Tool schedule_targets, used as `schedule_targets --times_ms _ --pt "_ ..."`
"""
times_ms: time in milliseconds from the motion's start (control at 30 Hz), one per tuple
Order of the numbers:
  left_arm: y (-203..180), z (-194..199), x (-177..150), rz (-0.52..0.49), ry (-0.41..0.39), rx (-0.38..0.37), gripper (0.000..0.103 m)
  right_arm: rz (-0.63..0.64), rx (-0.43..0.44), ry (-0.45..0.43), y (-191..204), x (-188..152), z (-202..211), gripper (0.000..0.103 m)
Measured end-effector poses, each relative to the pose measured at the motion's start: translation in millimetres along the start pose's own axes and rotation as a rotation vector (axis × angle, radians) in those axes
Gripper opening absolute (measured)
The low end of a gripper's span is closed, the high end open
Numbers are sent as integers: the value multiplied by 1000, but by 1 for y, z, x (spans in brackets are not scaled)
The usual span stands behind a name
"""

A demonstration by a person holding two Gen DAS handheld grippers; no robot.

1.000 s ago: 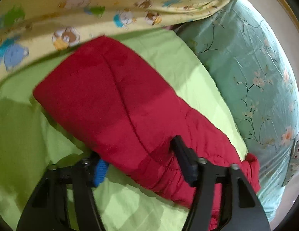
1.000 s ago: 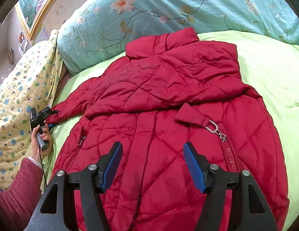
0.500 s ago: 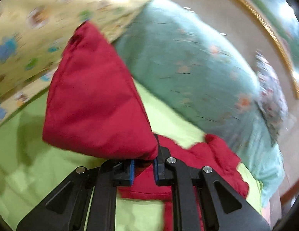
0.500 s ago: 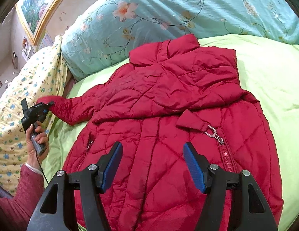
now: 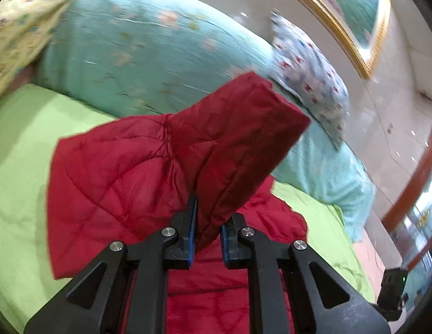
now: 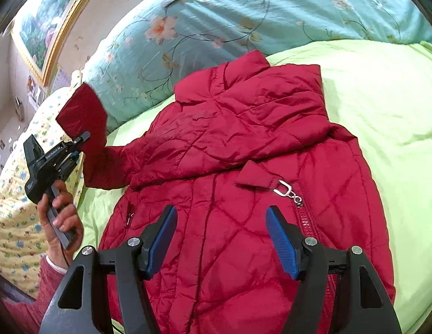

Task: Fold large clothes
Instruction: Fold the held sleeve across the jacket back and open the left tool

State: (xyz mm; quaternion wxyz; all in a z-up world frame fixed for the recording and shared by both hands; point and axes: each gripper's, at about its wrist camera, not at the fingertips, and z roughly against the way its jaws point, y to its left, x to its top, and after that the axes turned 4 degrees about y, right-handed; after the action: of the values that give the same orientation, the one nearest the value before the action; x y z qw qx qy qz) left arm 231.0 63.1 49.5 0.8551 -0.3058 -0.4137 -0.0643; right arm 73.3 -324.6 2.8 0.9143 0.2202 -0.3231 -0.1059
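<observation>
A red quilted jacket [image 6: 243,172] lies spread on a green bed sheet [image 6: 383,105], collar toward the pillows. My left gripper [image 5: 207,231] is shut on the jacket's left sleeve [image 5: 216,150] near the cuff and holds it lifted off the bed. In the right wrist view the left gripper [image 6: 82,139] shows at the far left with the sleeve cuff [image 6: 82,111] standing up above it. My right gripper [image 6: 220,239] is open and empty, hovering over the jacket's lower front near the zipper pull [image 6: 288,190].
A teal floral duvet [image 6: 243,19] is piled behind the jacket. A yellow cartoon-print blanket [image 6: 15,222] lies at the left. A small patterned pillow [image 5: 307,64] sits on the duvet. A framed picture [image 5: 341,8] hangs on the wall.
My left gripper shut on the sleeve, which lay flat a second ago, lifted it and swung it over toward the jacket body. My right gripper stayed open and nearly still.
</observation>
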Motion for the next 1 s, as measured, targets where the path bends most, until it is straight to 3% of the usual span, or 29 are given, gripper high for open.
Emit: schedule_targets --times_ms 600,833,1000 --pt "-120 -116 -69 -201 231 -73 11 -127 61 -25 -58 28 0 69" --pt "-142 -151 -102 -340 323 -3 11 -214 141 -23 -84 62 -17 69" --pt "-144 -150 -109 -392 336 12 12 -265 230 -2 -91 92 -48 70"
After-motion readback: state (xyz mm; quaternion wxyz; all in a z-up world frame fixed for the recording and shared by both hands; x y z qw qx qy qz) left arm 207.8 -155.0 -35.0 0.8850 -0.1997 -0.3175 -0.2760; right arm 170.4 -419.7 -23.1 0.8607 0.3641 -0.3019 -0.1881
